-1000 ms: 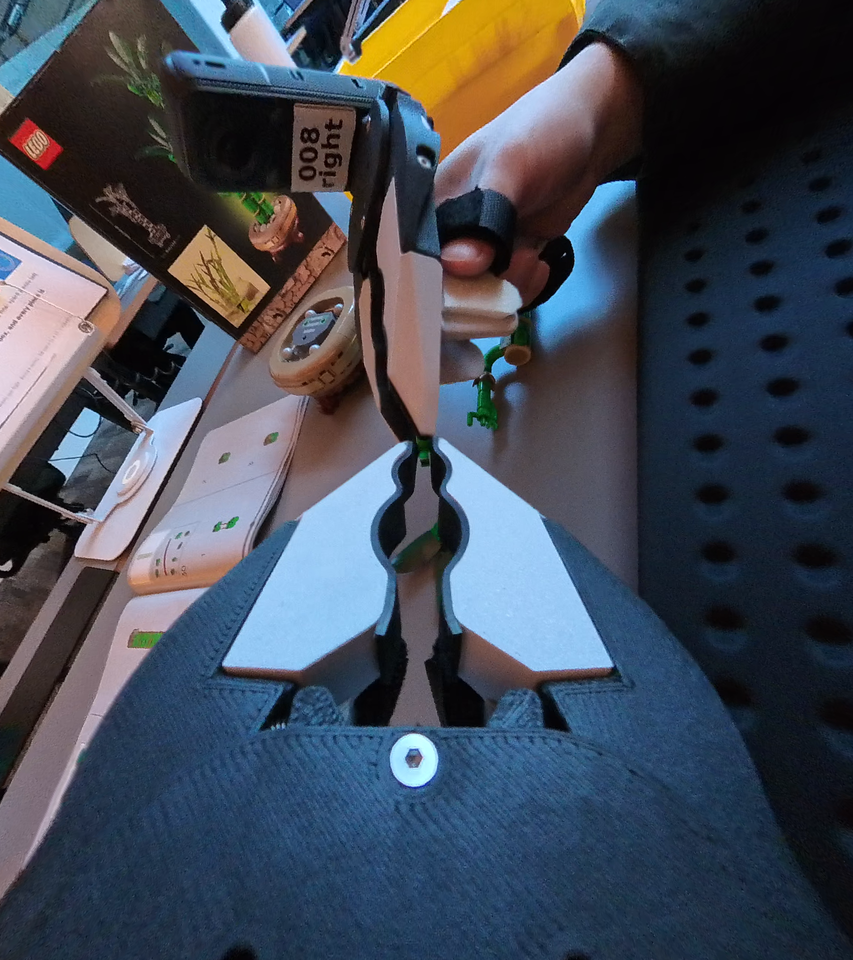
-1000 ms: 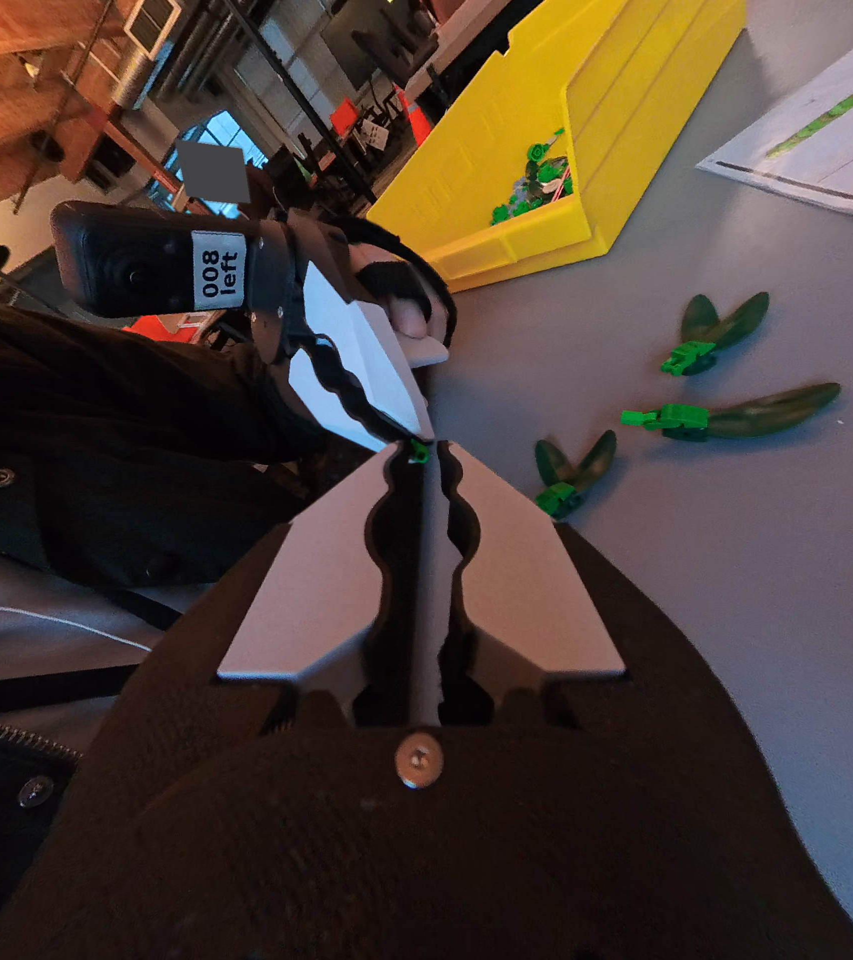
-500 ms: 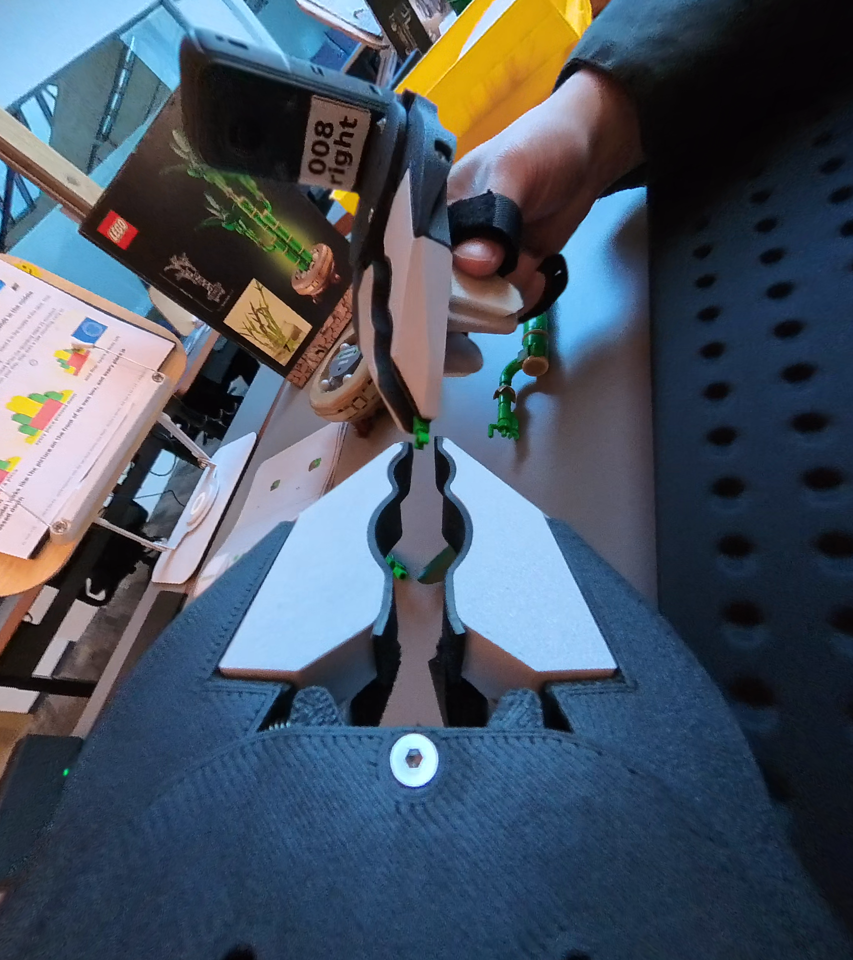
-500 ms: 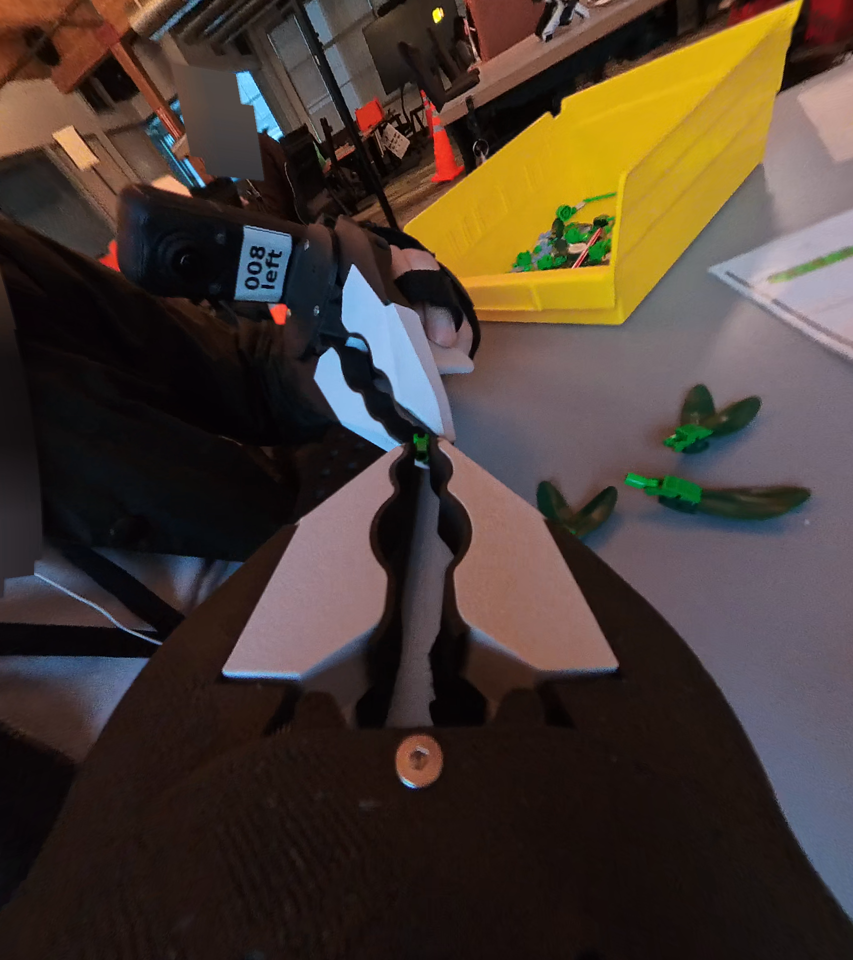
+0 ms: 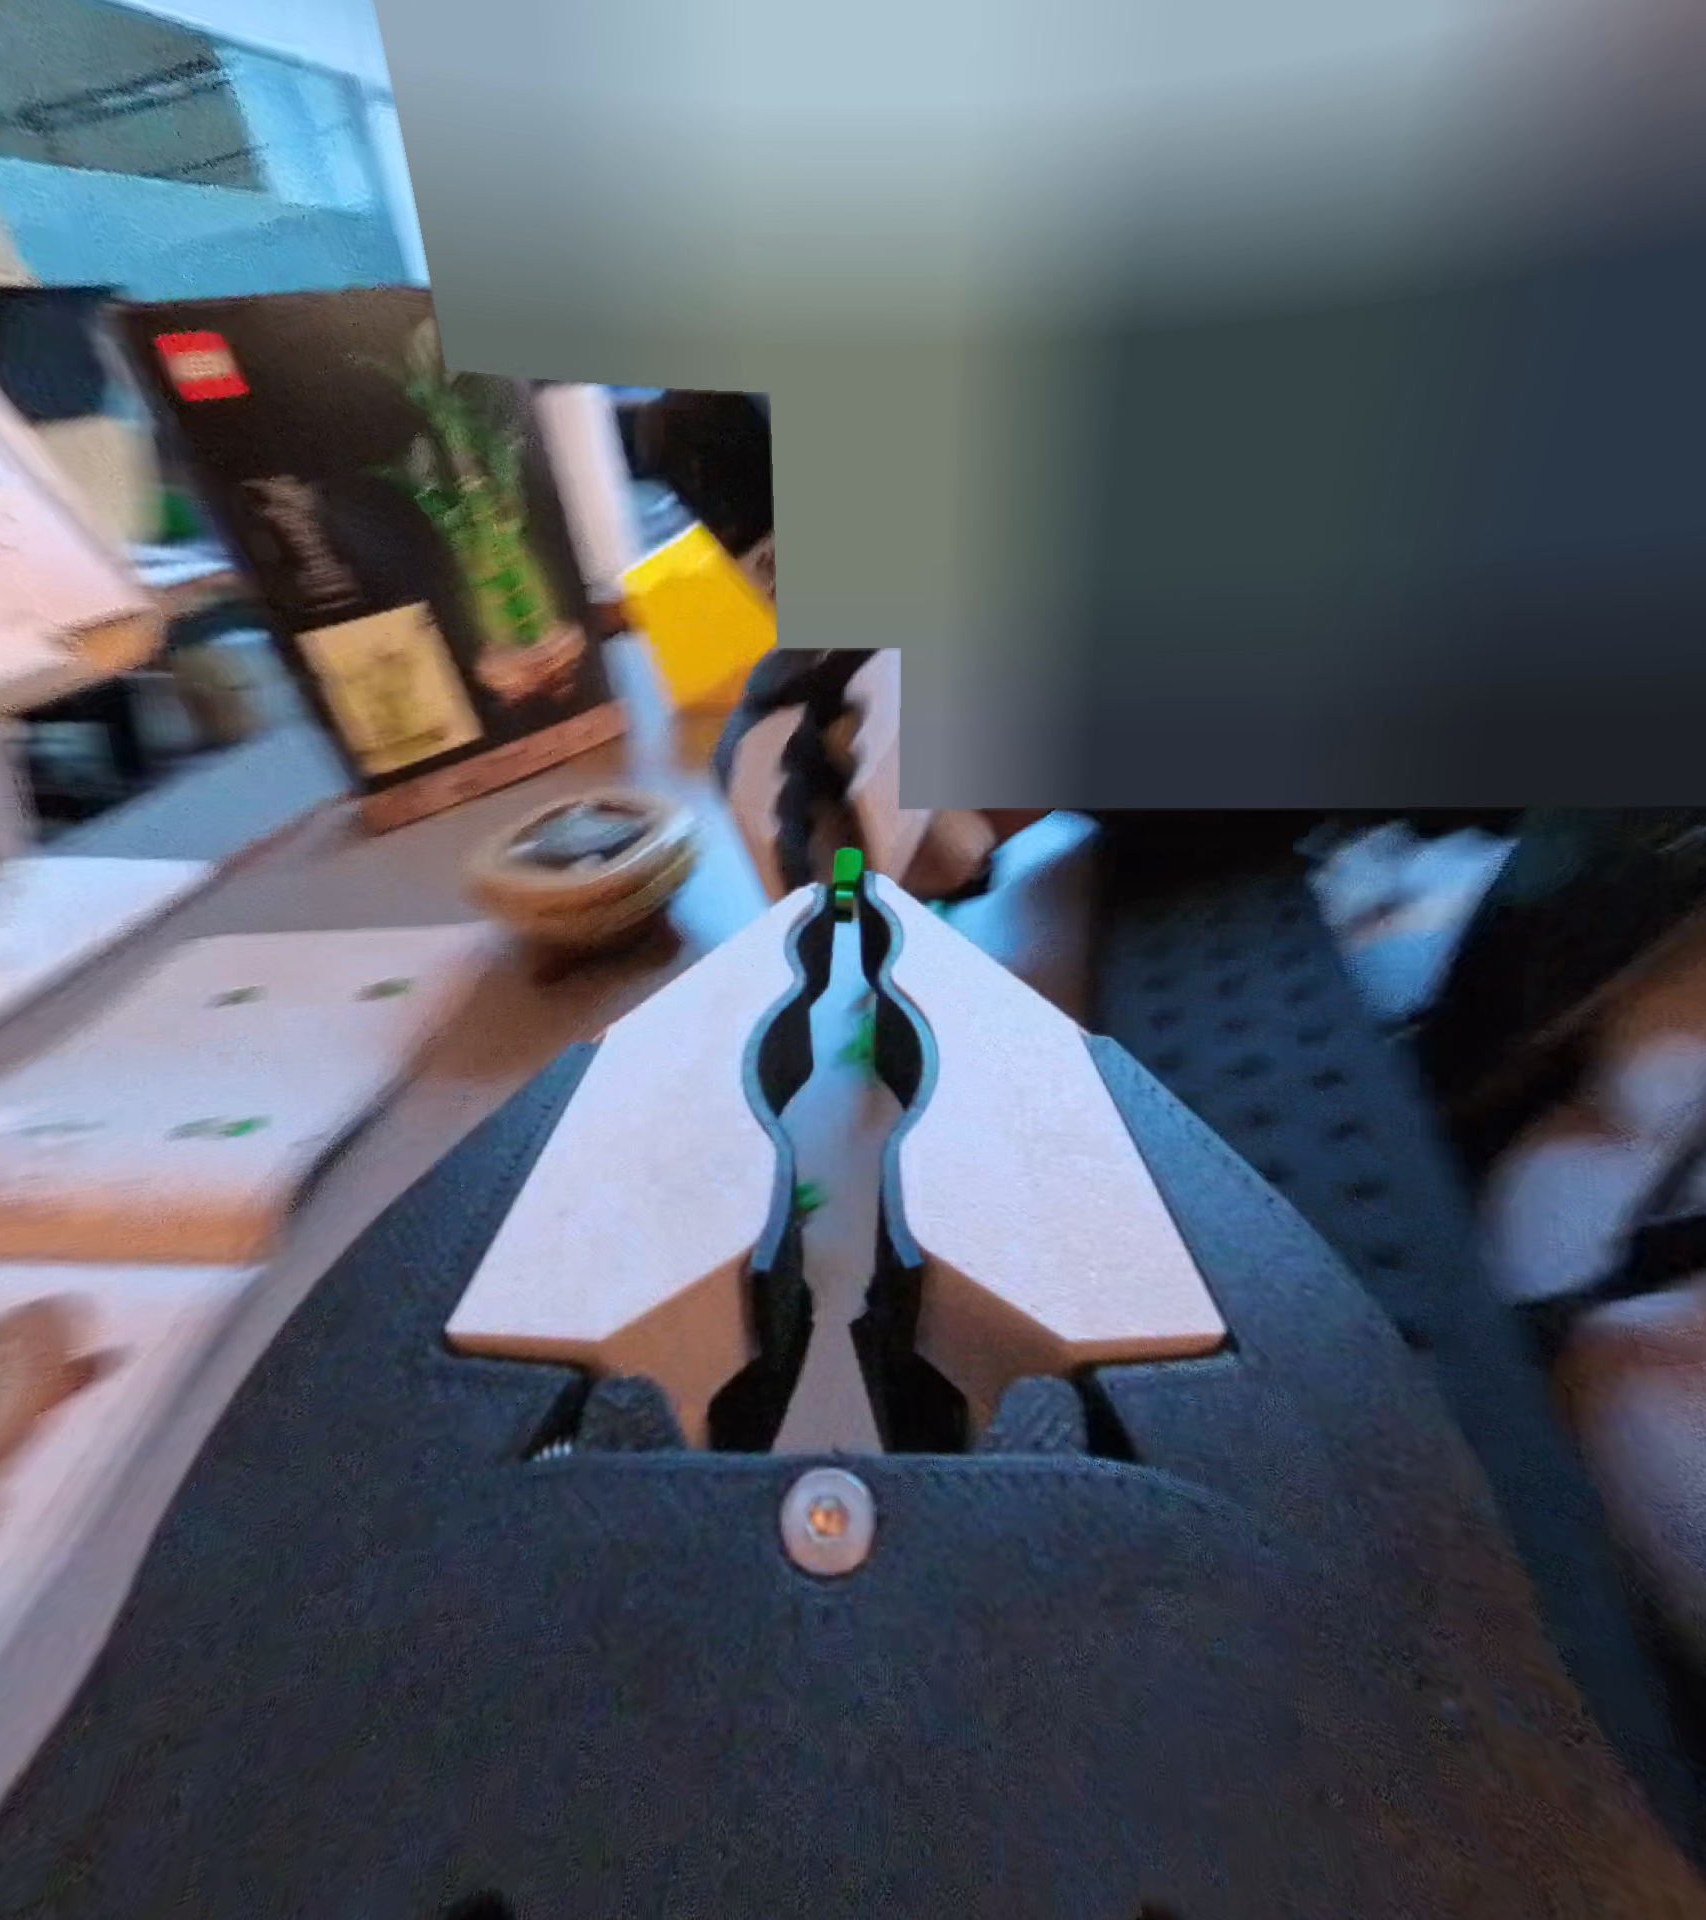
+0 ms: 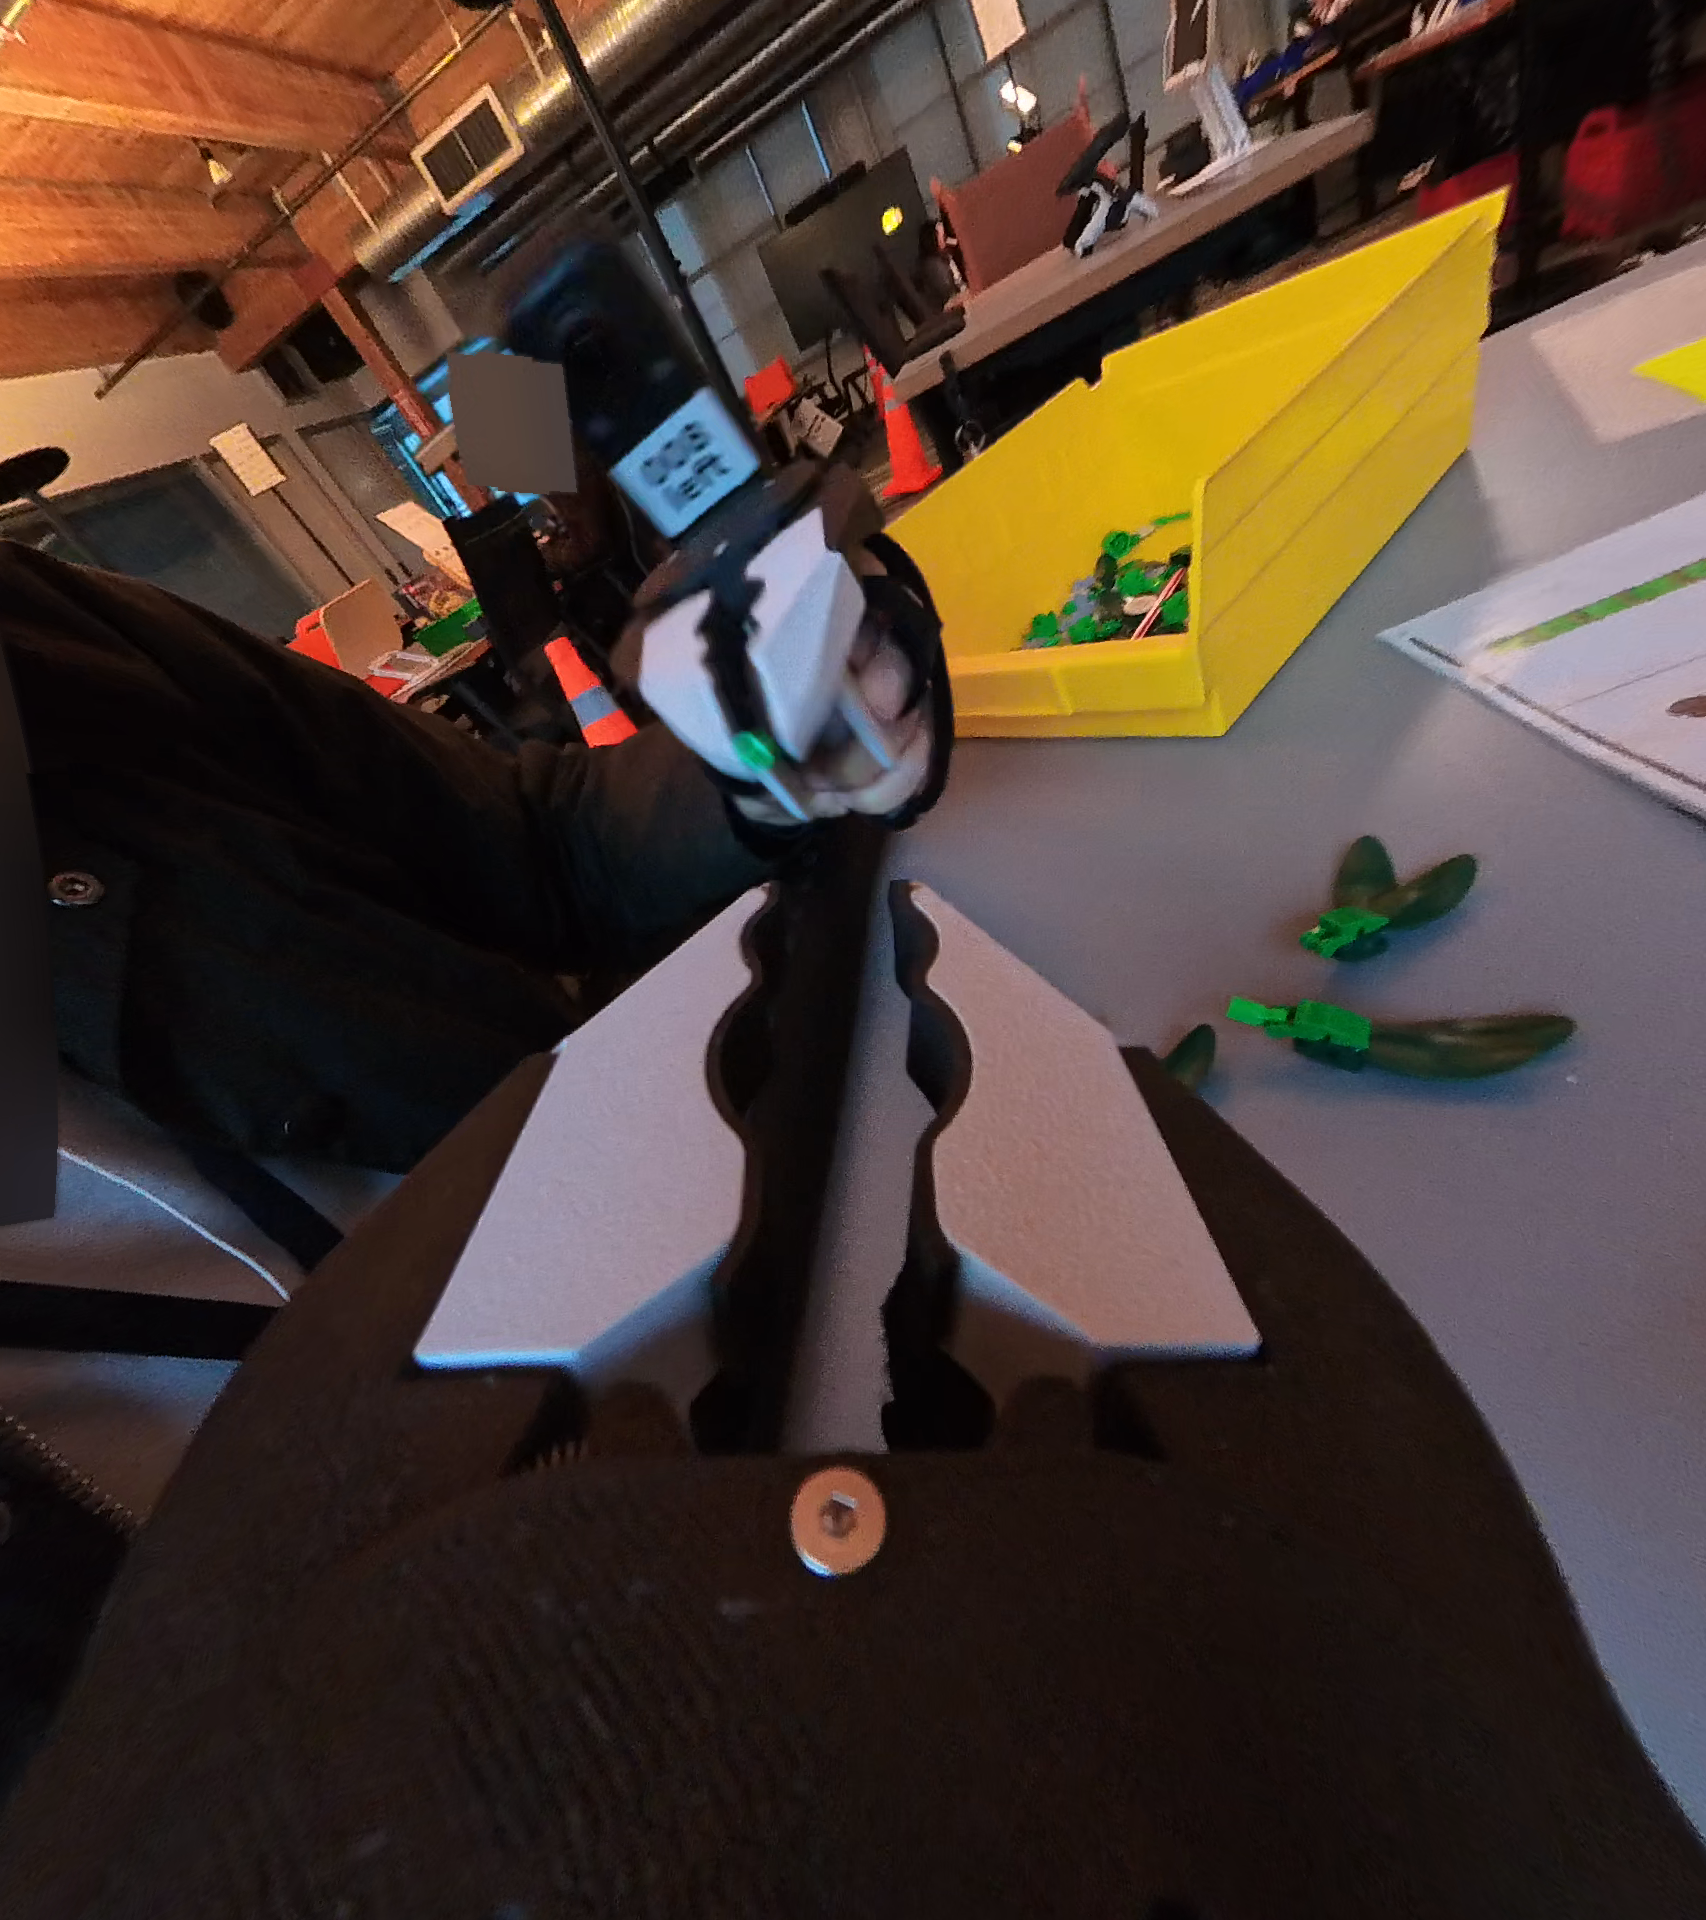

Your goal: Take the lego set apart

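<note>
The left hand-held gripper (image 5: 845, 894) is held level and pointed forward over the desk (image 6: 1192, 831); its jaws are drawn narrow, and a small green lego piece (image 5: 846, 873) is pinched at the very tips, standing upright above them. In the right wrist view the same gripper is seen raised off the desk, tilted tip-down, a gloved hand (image 6: 880, 696) wrapped round its grip. The right hand-held gripper (image 6: 836, 896) is parted by a slim gap with nothing seen between its fingers; it is angled toward the left one, tips apart from it. Three green leaf pieces (image 6: 1389, 1039) are lying on the desk to the right, near a yellow bin (image 6: 1296, 520) in which more green parts are held.
</note>
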Demonstrator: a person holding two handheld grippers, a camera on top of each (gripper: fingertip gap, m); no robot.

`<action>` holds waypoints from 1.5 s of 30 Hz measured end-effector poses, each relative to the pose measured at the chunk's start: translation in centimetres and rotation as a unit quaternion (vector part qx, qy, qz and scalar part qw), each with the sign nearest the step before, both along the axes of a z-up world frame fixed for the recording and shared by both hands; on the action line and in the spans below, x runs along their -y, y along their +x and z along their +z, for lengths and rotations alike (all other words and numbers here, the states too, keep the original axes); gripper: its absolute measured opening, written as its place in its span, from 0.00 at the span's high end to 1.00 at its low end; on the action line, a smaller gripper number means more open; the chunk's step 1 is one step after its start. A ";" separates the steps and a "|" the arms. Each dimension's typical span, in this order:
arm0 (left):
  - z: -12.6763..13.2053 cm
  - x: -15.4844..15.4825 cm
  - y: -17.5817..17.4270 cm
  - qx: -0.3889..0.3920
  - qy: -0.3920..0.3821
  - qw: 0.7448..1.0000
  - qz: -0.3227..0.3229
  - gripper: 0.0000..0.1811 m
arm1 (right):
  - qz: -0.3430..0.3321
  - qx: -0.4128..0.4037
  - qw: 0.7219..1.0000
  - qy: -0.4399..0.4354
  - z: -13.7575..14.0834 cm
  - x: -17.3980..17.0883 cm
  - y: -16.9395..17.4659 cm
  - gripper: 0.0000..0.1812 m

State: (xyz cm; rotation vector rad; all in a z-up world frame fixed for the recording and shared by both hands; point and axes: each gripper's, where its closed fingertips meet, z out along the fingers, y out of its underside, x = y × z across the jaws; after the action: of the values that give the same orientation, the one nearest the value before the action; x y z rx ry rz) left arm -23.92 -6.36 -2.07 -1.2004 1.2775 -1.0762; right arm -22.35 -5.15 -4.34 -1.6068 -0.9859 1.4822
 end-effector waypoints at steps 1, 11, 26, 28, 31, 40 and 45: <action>1.6 0.6 -0.8 0.048 -0.066 0.995 -0.053 0.99 | -0.004 0.000 1.000 0.002 0.0 -0.1 0.2 0.90; 6.6 -1.3 -5.3 0.200 -0.170 0.959 -0.107 0.99 | 0.002 0.034 0.999 0.005 -1.2 0.2 0.5 0.89; -2.7 -17.6 -25.9 -0.079 -0.140 0.742 0.651 0.76 | -0.014 0.116 0.992 0.049 -3.0 -0.5 0.9 0.89; -1.0 -17.3 -24.3 -0.038 -0.115 0.767 0.630 0.77 | -0.033 0.123 0.990 0.062 -2.7 -1.3 1.6 0.89; 1.4 -16.3 -20.3 0.028 -0.079 0.822 0.564 0.79 | -0.058 0.134 0.987 0.072 -2.5 -2.3 3.2 0.88; -4.1 -6.9 -0.4 -0.106 -0.085 0.976 0.173 0.82 | -0.004 0.288 0.951 0.108 -7.8 -1.1 9.4 0.83; -8.9 -2.4 3.9 -0.220 -0.111 0.968 0.054 0.83 | 0.029 0.322 0.940 0.111 -9.5 -0.6 7.2 0.85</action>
State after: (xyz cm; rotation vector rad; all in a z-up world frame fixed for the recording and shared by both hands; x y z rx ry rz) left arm -20.04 -4.00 -10.97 -1.7301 1.4274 -0.9175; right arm -15.10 -4.51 -13.81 -1.9411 -1.5074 0.8294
